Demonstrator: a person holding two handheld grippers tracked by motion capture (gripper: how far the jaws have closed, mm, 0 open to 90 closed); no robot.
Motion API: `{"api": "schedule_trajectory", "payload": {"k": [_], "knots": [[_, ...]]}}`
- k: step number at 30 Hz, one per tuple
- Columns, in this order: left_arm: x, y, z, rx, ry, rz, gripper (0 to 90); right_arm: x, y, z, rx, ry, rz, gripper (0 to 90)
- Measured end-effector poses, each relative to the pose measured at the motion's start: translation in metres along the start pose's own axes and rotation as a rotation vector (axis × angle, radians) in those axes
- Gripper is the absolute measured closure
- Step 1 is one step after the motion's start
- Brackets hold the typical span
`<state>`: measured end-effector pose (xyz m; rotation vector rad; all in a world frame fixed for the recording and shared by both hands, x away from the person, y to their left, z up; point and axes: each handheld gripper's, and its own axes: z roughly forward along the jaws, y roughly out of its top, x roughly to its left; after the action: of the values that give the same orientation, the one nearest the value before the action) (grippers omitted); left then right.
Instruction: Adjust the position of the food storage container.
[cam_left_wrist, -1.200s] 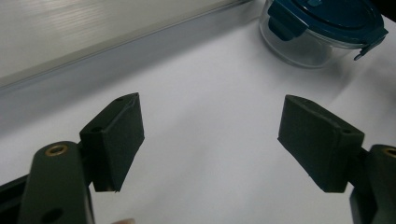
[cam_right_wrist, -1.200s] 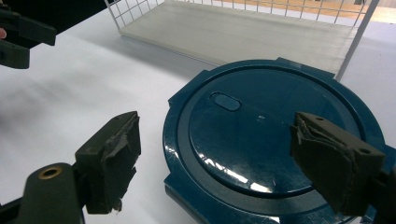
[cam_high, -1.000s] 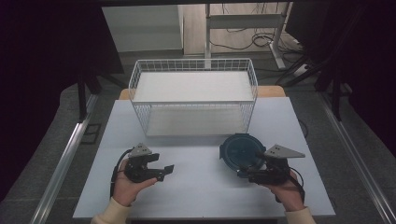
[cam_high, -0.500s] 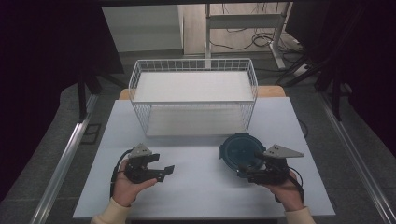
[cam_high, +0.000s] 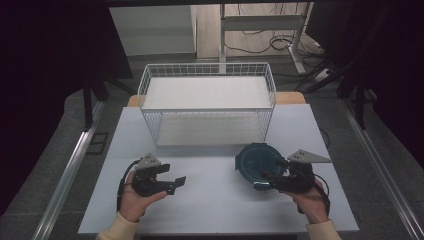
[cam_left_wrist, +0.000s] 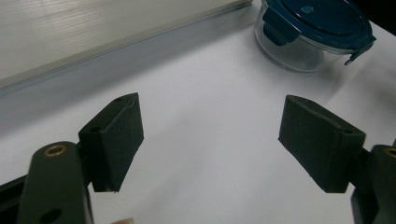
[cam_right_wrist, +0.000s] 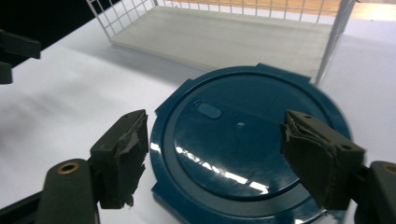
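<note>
The right gripper (cam_high: 263, 181) has just been closing its jaws, though they are not clamped: in the right gripper view the pads stand to either side of the container (cam_right_wrist: 247, 158), at its near rim, with small gaps showing. Otherwise the high view matches the earlier frames, both hands in much the same place. I judge this to be the start of a grasp on the container, likely for a move to the white wire basket (cam_high: 146, 85) beyond it.

The container (cam_high: 256, 162) sits on the white table (cam_high: 210, 200), right of centre, just near the basket's front. It is a round clear-walled food box with a glossy dark-blue lid and snap tabs round the rim (cam_left_wrist: 317, 32).

The left gripper (cam_high: 172, 183) hovers at the near left, jaws apart with nothing between them.
</note>
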<state>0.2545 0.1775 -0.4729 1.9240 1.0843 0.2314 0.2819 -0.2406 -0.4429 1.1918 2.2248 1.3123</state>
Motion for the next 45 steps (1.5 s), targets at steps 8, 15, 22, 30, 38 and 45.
{"api": "schedule_trajectory", "payload": {"k": [8,15,22,30,38,45], "knots": [[-0.001,0.0,0.0,0.003,-0.004,0.004,21.8,-0.012,0.021,-0.007,0.052,-0.017,-0.026,30.9],[-0.001,0.0,0.002,0.007,0.001,0.001,21.8,-0.029,0.036,0.0,0.066,-0.021,-0.013,39.6],[-0.001,-0.001,0.005,0.014,-0.01,-0.008,22.0,-0.041,0.039,0.006,0.1,-0.086,-0.008,50.4],[-0.002,-0.001,0.004,0.011,-0.01,-0.012,22.0,-0.053,0.045,0.01,0.105,-0.102,-0.002,60.8],[-0.003,-0.002,0.005,0.018,-0.004,-0.015,22.2,-0.075,0.049,0.022,0.151,-0.127,-0.002,81.3],[-0.001,-0.002,0.006,0.023,0.003,-0.022,22.3,-0.087,0.046,0.033,0.203,-0.17,-0.008,89.2]]}}
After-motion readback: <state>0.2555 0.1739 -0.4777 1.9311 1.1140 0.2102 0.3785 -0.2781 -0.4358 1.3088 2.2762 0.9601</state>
